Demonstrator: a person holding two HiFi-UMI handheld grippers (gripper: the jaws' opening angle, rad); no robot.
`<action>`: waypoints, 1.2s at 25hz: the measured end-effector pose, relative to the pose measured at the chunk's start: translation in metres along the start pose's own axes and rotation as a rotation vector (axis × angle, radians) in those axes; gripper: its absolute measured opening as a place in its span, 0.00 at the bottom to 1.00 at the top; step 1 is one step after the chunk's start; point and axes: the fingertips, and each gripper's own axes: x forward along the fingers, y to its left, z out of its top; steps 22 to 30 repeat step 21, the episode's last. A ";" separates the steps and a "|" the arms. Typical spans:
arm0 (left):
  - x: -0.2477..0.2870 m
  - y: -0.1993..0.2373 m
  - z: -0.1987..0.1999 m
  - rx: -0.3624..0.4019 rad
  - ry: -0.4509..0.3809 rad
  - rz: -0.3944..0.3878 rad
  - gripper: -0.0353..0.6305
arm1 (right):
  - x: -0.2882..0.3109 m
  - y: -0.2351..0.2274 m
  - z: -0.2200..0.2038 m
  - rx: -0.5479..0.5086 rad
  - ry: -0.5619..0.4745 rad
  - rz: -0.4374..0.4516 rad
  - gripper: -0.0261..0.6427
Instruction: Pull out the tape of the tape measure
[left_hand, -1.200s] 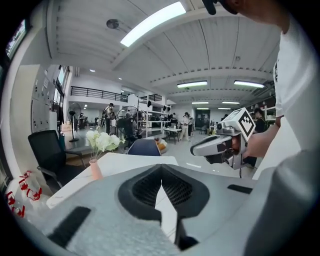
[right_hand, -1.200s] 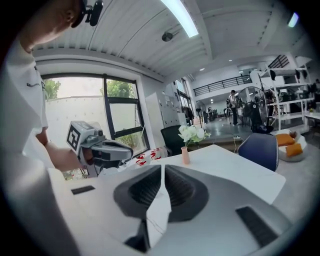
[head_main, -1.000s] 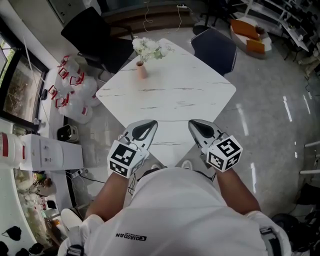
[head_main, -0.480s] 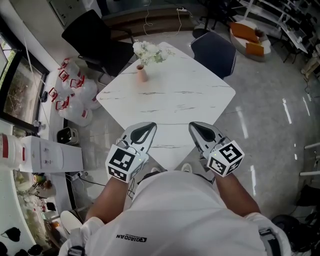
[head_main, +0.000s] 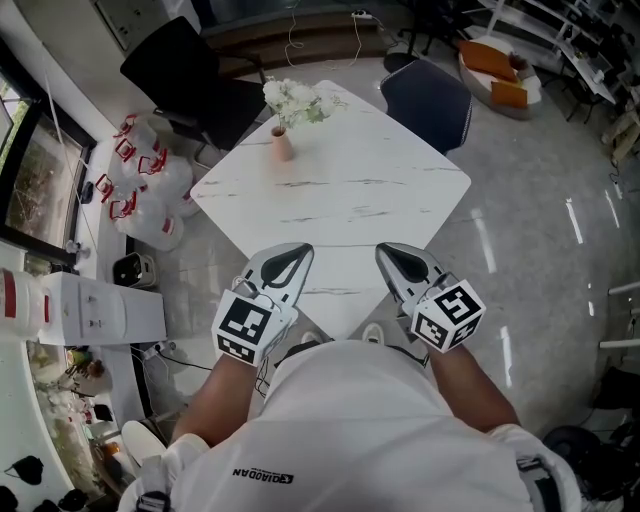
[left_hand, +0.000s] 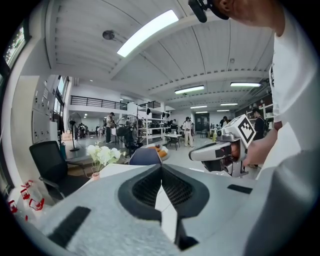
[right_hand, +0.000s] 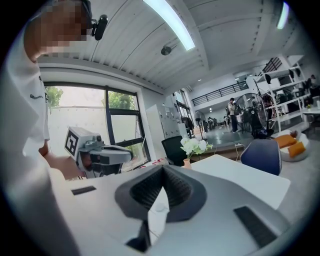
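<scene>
No tape measure shows in any view. My left gripper (head_main: 302, 247) and right gripper (head_main: 382, 247) are held side by side close to the person's body, over the near corner of a white marble table (head_main: 340, 190). Both are shut with nothing between the jaws. In the left gripper view the jaws (left_hand: 161, 168) meet at the tip, and the right gripper (left_hand: 196, 156) hangs off to the right. In the right gripper view the jaws (right_hand: 162, 168) are likewise together, with the left gripper (right_hand: 126, 156) at the left.
A pink vase of white flowers (head_main: 283, 140) stands near the table's far corner. A black chair (head_main: 180, 70) and a blue chair (head_main: 428, 95) sit behind it. White bags (head_main: 140, 185) and a white box (head_main: 100, 305) lie on the floor at the left.
</scene>
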 end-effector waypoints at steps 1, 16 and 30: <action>0.000 0.000 0.000 0.002 0.000 0.000 0.07 | 0.001 0.000 0.000 0.000 0.001 0.000 0.04; 0.001 0.004 0.003 0.006 0.006 0.020 0.07 | 0.006 0.000 -0.004 0.000 0.009 0.013 0.04; 0.000 0.003 -0.001 0.014 0.001 0.006 0.07 | 0.007 0.001 -0.004 -0.004 0.007 0.010 0.04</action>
